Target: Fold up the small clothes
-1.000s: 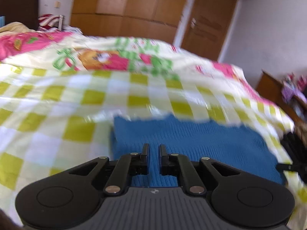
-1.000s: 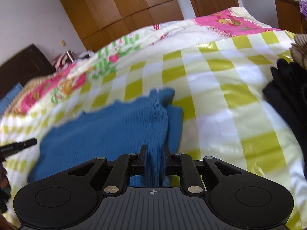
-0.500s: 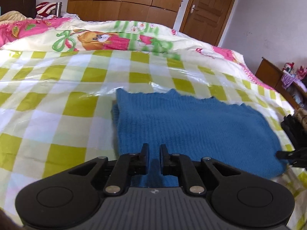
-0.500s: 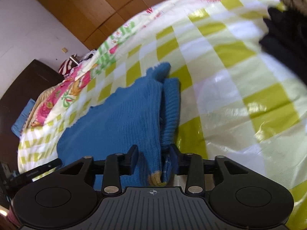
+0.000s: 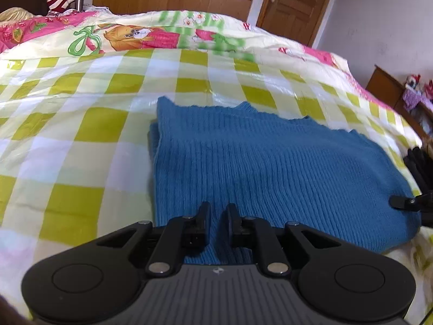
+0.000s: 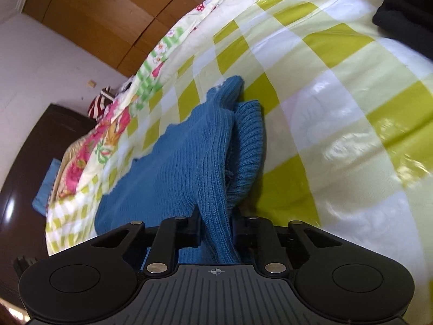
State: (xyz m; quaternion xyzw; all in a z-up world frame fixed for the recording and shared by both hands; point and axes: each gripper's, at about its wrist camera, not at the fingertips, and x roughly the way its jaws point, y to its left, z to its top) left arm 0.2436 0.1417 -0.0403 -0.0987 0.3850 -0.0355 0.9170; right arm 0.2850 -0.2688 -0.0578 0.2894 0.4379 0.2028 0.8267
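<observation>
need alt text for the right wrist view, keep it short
The right gripper is closed on a bunched fold of a blue knit sweater, which lies on a bed with a yellow-green checked cover. Dark clothing sits at the upper right.

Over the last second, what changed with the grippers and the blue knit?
The right gripper rolled, opened around the blue sweater's edge, then has just been closing; the knit is now pinched between its fingers. The left gripper sank closer to the sweater, jaws opening slightly with the near hem between them, grip unclear. The sweater stays folded flat on the checked bedspread; the black clothes did not move.
</observation>
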